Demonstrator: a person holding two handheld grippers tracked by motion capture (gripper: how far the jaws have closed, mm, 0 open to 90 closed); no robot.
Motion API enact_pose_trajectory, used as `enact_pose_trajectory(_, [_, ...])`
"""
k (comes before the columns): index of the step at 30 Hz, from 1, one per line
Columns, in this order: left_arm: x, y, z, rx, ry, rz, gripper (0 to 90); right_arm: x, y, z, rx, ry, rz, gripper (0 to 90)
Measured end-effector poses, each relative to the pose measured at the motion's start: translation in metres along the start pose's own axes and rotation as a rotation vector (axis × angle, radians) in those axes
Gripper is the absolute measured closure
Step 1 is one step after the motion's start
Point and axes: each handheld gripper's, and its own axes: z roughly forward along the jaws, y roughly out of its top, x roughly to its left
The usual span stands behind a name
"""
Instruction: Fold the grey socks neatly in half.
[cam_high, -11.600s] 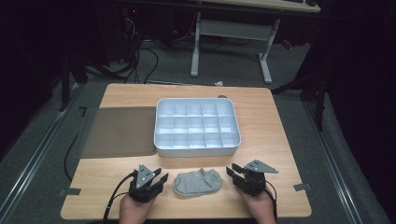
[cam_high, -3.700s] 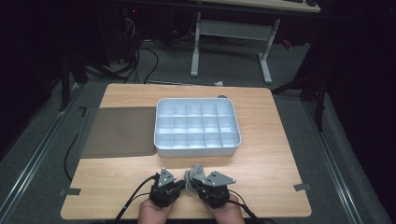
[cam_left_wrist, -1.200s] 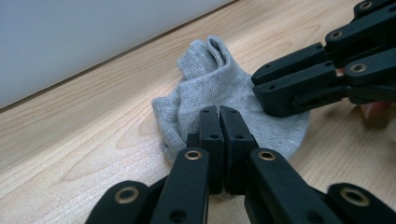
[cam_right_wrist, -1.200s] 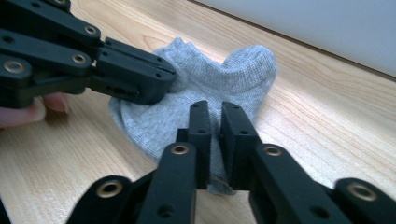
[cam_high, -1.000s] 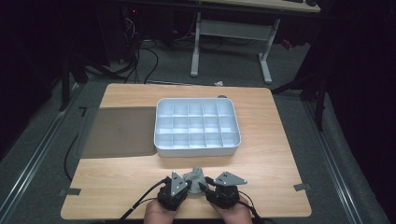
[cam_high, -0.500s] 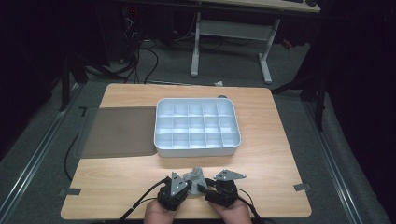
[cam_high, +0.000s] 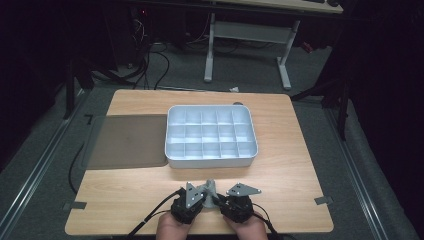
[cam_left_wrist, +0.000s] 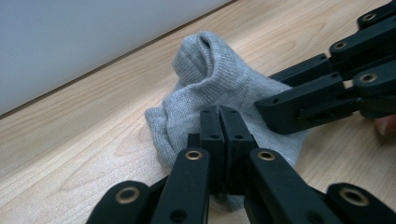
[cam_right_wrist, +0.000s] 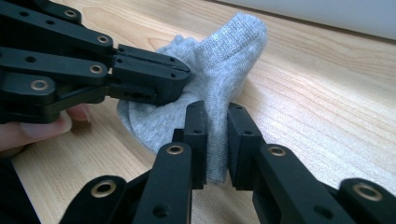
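Grey sock (cam_right_wrist: 219, 60) bunched at near surface (cam_high: 295, 165), pinched by left gripper (cam_left_wrist: 219, 135) and just-closing right gripper (cam_right_wrist: 215, 135); tray (cam_high: 250, 159) unfilled.

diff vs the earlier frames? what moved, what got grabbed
The grey sock, which lay flat between the grippers, is now bunched up and pinched from both sides. Both grippers moved inward to it: the left gripper is shut on its edge, and the right gripper has just been closing on a fold now between its jaws. The white compartment tray, the dark mat and the table stayed put.
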Motion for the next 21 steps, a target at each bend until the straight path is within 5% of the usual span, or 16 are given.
enact_pose_trajectory(12, [0.0, -0.001, 0.001, -0.001, -0.003, 0.004, 89.9, 0.015, 0.003, -0.008, -0.066, 0.02, -0.08, 81.4])
enact_pose_trajectory(21, [0.0, -0.001, 0.001, -0.002, -0.009, -0.002, 89.9, 0.004, 0.006, -0.022, -0.121, 0.006, -0.051, 73.0])
